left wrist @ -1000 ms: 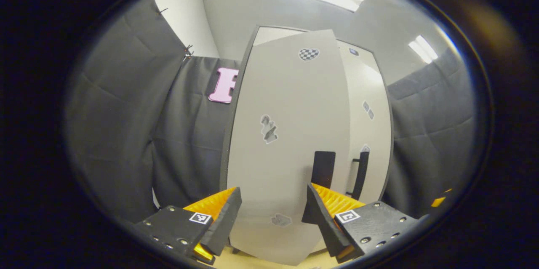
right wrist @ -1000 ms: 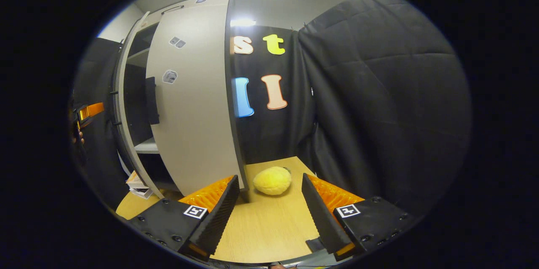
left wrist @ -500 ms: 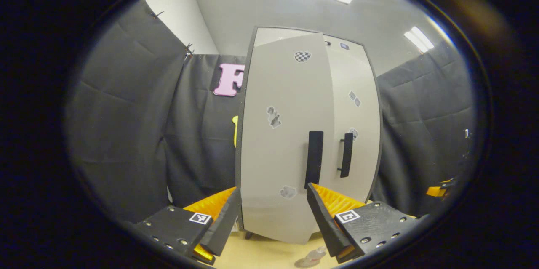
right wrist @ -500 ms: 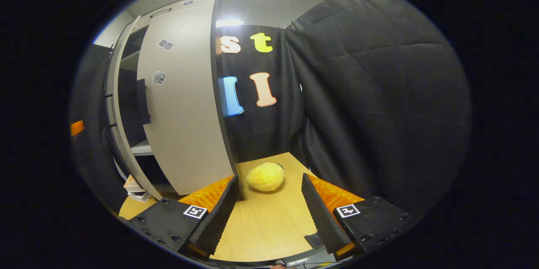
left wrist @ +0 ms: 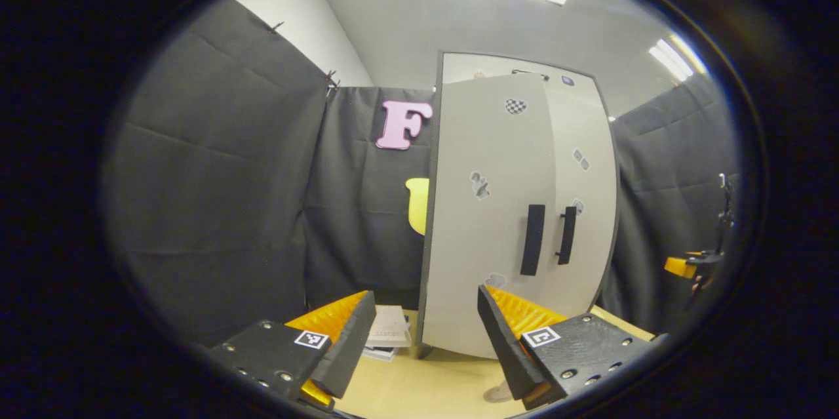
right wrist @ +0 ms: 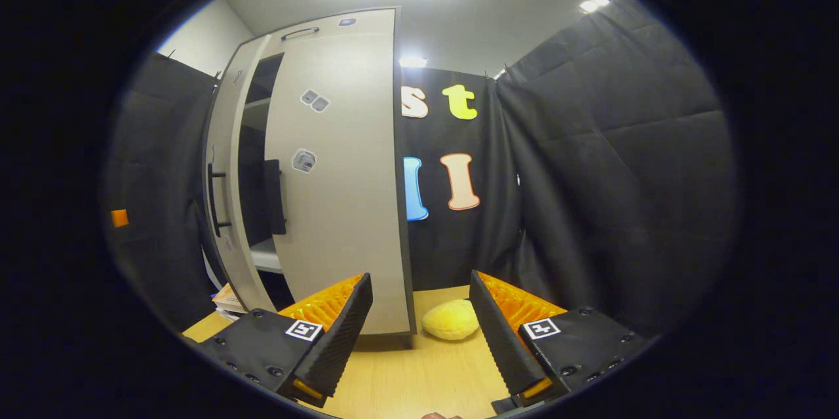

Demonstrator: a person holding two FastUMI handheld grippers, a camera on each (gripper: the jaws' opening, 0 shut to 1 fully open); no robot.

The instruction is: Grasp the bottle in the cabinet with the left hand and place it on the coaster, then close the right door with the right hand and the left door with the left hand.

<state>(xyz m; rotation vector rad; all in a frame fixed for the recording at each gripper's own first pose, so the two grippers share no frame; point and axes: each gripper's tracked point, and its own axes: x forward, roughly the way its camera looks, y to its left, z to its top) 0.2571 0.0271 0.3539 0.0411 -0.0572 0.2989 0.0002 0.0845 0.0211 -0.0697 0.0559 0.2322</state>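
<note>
Jaws: both pairs spread wide, empty; left gripper (left wrist: 426,327) and right gripper (right wrist: 419,324) pinching nothing.
Left door: tall pale grey cabinet panel with a black bar handle (left wrist: 488,216), hinged at its left edge, nearly closed but apparently standing proud of its neighbour along the handle side; dead ahead of the left gripper, between and beyond its jaws, apart from them.
Long axis: door and black handle (left wrist: 532,239) both upright; free edge to the right of the hinge, so any closing push best aimed near the handle.
Right door: matching pale grey panel (right wrist: 341,170), ajar, a dark gap with shelves open at its left; just left of ahead of the right gripper, its lower corner near the left jaw.
Nearer hand: each gripper faces its own door.
Bottle: clear, only partly seen (left wrist: 498,393) low on the light wooden tabletop (left wrist: 419,386) by the left gripper's right finger; coaster not made out.
Beyond: yellow plush lump (right wrist: 451,319) on the tabletop between the right jaws; stack of papers (left wrist: 389,334) beside the cabinet foot.
</note>
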